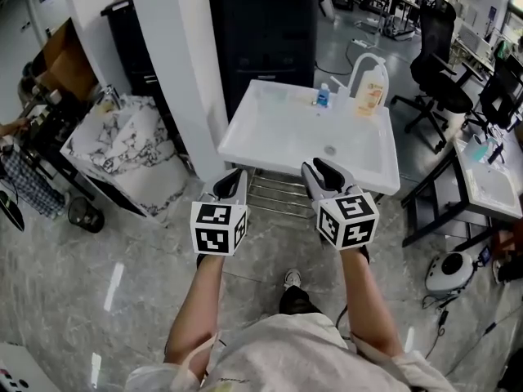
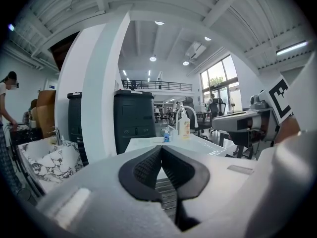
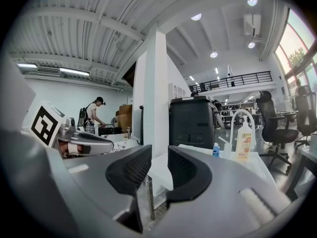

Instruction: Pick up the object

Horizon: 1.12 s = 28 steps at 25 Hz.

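Note:
A white sink basin (image 1: 270, 141) stands on a metal frame ahead of me. On its far rim are an orange pump bottle (image 1: 370, 90) and a small blue bottle (image 1: 323, 96), beside a white tap (image 1: 358, 62). Both grippers hover side by side before the basin's near edge, apart from it. My left gripper (image 1: 233, 184) is shut with nothing held; in the left gripper view its pads (image 2: 148, 167) meet, with the orange bottle (image 2: 184, 125) far beyond. My right gripper (image 1: 323, 174) is open; in the right gripper view (image 3: 159, 155) a gap shows between its pads, with the orange bottle (image 3: 243, 142) and the blue bottle (image 3: 216, 150) far off.
A black cabinet (image 1: 261, 31) stands behind the basin, a white pillar (image 1: 176, 72) to its left. A marble-patterned bin (image 1: 122, 149) sits left of the pillar. Office chairs (image 1: 433, 64) and a white desk (image 1: 490, 178) stand at the right. A person (image 1: 12, 129) works at the far left.

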{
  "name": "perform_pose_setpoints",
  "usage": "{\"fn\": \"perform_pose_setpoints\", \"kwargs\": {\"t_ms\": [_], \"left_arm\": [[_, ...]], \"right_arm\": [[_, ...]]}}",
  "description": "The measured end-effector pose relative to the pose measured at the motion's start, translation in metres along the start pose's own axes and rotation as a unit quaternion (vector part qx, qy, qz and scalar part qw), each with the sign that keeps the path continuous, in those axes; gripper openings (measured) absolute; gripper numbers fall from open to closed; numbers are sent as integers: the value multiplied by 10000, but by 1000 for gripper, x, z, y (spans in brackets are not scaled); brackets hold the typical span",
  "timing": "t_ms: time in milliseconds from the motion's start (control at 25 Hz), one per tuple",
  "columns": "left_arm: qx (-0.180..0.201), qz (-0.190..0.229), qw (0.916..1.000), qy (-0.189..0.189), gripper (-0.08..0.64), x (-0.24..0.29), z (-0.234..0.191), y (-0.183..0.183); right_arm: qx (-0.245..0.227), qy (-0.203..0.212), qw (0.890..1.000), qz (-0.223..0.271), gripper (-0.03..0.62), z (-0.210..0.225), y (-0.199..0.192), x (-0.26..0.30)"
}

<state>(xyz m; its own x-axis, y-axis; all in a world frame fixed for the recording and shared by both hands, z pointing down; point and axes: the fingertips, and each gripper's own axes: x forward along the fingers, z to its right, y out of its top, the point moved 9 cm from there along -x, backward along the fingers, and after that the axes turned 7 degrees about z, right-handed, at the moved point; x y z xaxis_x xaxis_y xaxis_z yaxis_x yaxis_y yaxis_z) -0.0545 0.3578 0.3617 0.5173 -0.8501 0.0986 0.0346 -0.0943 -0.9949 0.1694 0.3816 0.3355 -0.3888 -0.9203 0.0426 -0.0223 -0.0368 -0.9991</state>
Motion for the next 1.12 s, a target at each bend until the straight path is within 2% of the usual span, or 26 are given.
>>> {"fn": "perform_pose_setpoints", "kwargs": {"t_ms": [400, 720, 960, 1120], "left_arm": [[62, -108, 9999, 15, 6, 61, -23, 1], [-17, -126, 9998, 161, 6, 124, -46, 14], [-48, -175, 9995, 260, 5, 175, -51, 22], [8, -246, 9990, 360, 5, 209, -53, 23]], "right_arm": [[71, 94, 9999, 34, 137, 35, -6, 59], [104, 213, 9997, -17, 172, 80, 1, 116], [118, 302, 9995, -64, 179, 118, 2, 154], [146, 394, 9991, -89, 209, 143, 1, 177]]}}
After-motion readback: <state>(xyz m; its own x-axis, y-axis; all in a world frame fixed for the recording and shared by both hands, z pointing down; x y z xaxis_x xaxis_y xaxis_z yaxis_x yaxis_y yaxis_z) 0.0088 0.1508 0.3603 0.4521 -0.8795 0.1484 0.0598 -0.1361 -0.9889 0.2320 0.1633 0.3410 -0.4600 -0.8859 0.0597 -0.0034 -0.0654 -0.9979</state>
